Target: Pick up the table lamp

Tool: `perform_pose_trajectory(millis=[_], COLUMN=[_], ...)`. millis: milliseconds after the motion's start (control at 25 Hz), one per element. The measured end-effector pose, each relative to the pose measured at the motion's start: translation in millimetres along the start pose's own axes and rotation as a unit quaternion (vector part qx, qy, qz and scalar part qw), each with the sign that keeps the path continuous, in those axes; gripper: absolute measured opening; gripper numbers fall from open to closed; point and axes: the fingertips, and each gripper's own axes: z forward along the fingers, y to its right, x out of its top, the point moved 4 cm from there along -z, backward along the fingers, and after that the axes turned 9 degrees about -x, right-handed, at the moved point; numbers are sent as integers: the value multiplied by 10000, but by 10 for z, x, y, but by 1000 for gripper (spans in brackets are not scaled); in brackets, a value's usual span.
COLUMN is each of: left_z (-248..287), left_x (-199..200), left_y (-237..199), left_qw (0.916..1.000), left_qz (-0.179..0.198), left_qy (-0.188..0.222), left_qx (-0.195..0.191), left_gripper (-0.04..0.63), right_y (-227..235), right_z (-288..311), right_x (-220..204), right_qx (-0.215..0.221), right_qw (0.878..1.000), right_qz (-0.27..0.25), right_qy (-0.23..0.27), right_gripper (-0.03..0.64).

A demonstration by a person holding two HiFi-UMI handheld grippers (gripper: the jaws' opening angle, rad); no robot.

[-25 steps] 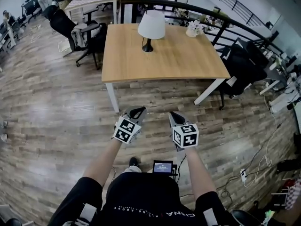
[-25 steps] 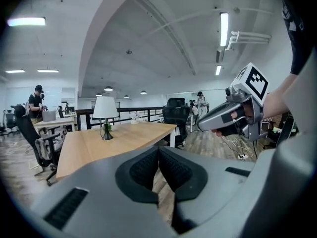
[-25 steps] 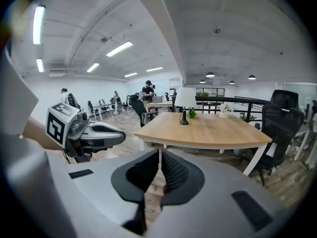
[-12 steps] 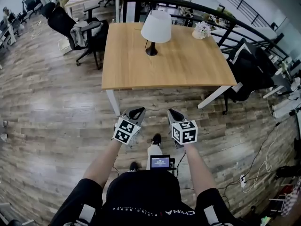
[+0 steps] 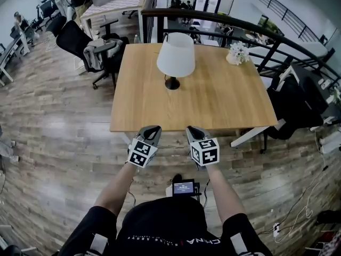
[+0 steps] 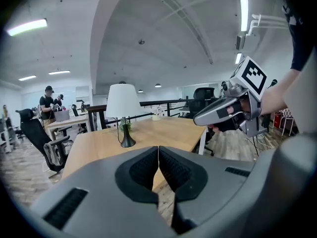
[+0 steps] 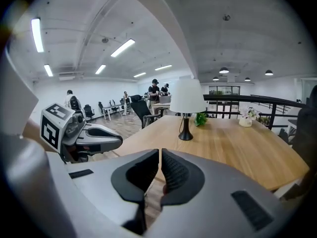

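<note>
Table lamp (image 5: 175, 57) stands well back from the table (image 5: 224, 97) edge.

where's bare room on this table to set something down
The whole near half of the table, from the lamp base to the front edge, is bare wood. So are the left strip beside the lamp and the right side nearer than the flower pot. Only the far half is occupied, by the lamp mid-table and the pot at the far right corner.
</note>
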Motion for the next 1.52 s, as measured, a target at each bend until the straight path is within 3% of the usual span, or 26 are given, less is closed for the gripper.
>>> perform_pose_trajectory(millis=[160,320,520,840,1160,1520], left_z=[545,889,1073,1202,1334,1320], left_x=[335,426,442,647,630,616], left_y=[-187,-277,-579,-935,-939,-998], left_qw=[10000,9999,9997,9998,9991,9996], left_qz=[-21,-94,-173,-26,-37,-96], left_qy=[-3,-50,-89,44,98,90], left_qx=[95,90,122,-166,-410,-248], left_gripper=[20,20,20,20,20,20], right_y=[562,810,833,849,939,916], right_z=[357,686,935,1066,1128,1171], right_x=[307,431,608,943,945,902], right_qx=[70,199,274,-65,-237,-87], right_qw=[9999,9997,9995,9995,9993,9998], right_qz=[57,125,86,134,186,97], right_qy=[82,43,94,280,218,157], right_gripper=[41,41,41,41,41,41])
